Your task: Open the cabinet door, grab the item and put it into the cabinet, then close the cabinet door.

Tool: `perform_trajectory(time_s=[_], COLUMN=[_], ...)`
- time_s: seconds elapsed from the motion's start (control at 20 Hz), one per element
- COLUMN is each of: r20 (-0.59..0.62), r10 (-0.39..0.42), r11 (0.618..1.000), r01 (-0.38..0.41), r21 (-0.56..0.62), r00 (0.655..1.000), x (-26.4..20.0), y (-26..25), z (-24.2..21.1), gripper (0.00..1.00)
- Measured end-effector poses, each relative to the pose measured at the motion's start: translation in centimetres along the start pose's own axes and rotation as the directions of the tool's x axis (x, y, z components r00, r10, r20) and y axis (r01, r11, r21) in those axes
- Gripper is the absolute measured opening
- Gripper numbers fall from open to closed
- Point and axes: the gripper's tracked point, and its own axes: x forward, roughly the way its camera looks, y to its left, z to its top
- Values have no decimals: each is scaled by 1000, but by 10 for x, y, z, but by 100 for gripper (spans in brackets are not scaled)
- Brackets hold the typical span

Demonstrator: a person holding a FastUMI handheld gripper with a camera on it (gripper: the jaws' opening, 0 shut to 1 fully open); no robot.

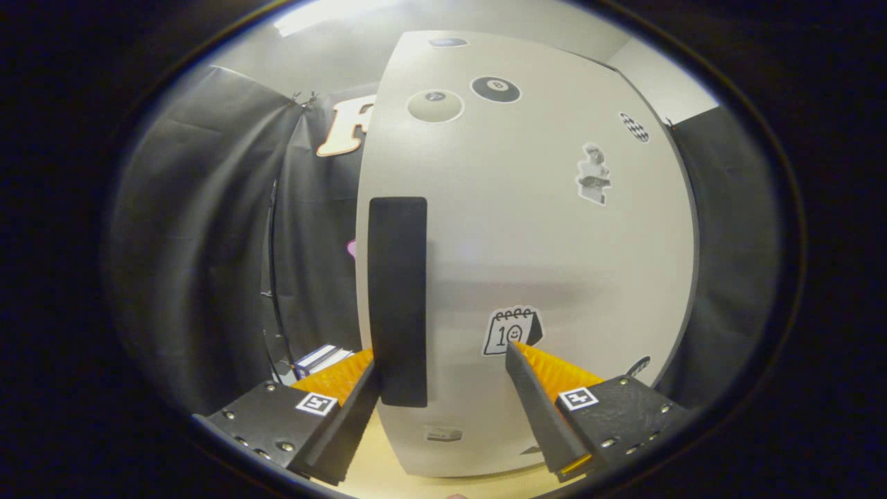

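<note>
Just ahead of the wide-spread gripper stands the shut cabinet door. Its dark handle hugs the door's left edge, beside the left fingertip, and nothing is gripped.

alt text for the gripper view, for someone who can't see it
The open tongs face a closed white cabinet door, with its dark vertical handle just ahead of the left finger. Stickers dot the door, including a calendar sticker by the right finger; black cloth hangs on both sides.
</note>
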Motion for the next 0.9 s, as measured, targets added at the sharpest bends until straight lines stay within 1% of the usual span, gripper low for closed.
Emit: perform_trajectory(time_s=[0.15,0.35,0.5,0.65,0.75,0.9], r20=[20,33,33,7,-15,3], r10=[-42,-63,-61,-39,-35,-33], r11=[999,998,998,999,998,998], r01=[42,63,61,39,35,32], r21=[0,-3,2,24,43,45], r00=[999,997,998,999,999,999], x=[1,-2,0,-2,-10,-33], y=[2,2,2,3,3,2], z=[-1,0,0,-1,-2,8], gripper=[100,100,100,100,100,100])
